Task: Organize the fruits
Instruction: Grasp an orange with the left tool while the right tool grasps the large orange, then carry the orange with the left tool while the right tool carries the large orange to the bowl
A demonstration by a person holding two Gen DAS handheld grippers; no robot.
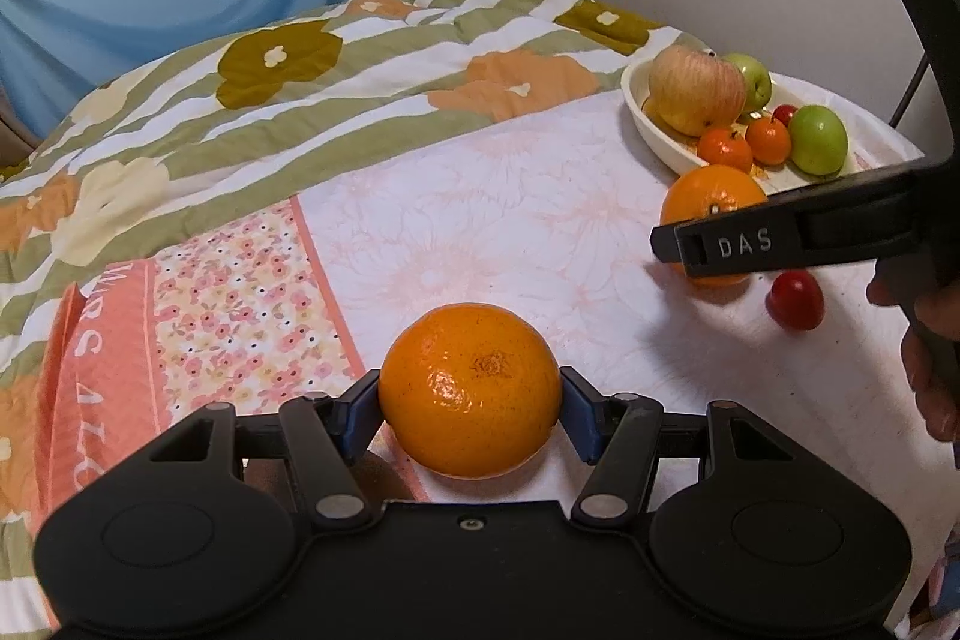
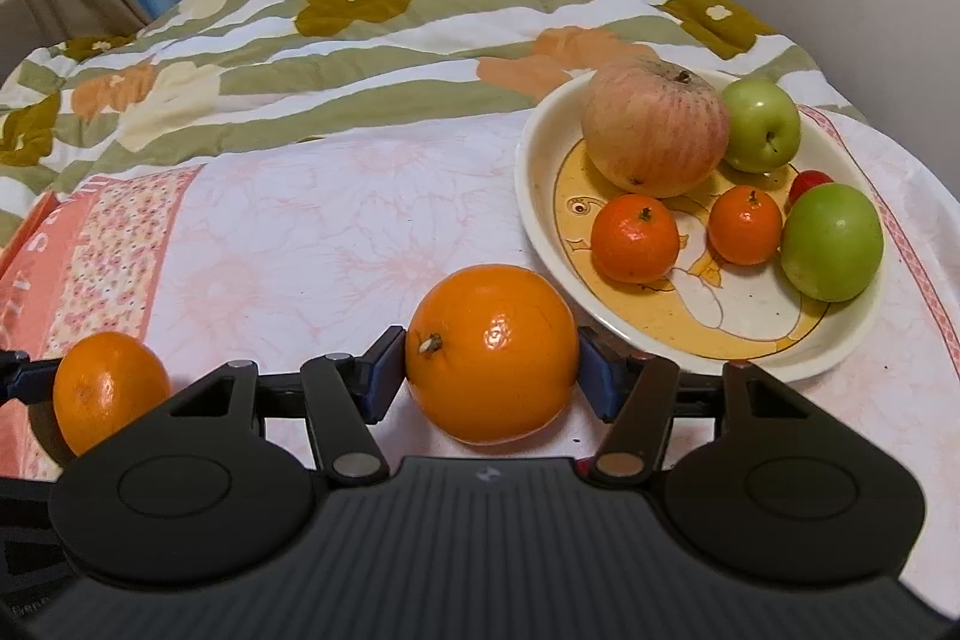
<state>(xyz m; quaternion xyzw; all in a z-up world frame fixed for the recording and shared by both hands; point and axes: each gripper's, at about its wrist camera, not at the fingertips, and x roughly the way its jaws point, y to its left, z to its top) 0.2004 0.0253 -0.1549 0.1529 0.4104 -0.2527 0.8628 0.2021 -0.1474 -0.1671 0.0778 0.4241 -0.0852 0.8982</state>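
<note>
My left gripper point(image 1: 471, 403) is shut on a large orange point(image 1: 471, 388), its blue pads pressing both sides just above the pink cloth. In the right wrist view that orange point(image 2: 111, 388) shows at the far left. My right gripper point(image 2: 492, 379) is shut on a second orange point(image 2: 492, 352), which rests on the cloth just in front of the cream plate point(image 2: 531, 196). The left wrist view shows that orange point(image 1: 708, 196) half hidden behind one of the right gripper's fingers point(image 1: 738, 244). On the plate lie a big red-yellow apple point(image 2: 657, 127), two green apples and two tangerines.
A small red fruit point(image 1: 795, 300) lies on the cloth near the right gripper; another point(image 2: 810, 181) is on the plate. A person's hand point(image 1: 924, 370) holds the right gripper. A flowered quilt point(image 1: 360, 58) is heaped behind the cloth, with a wall to the right.
</note>
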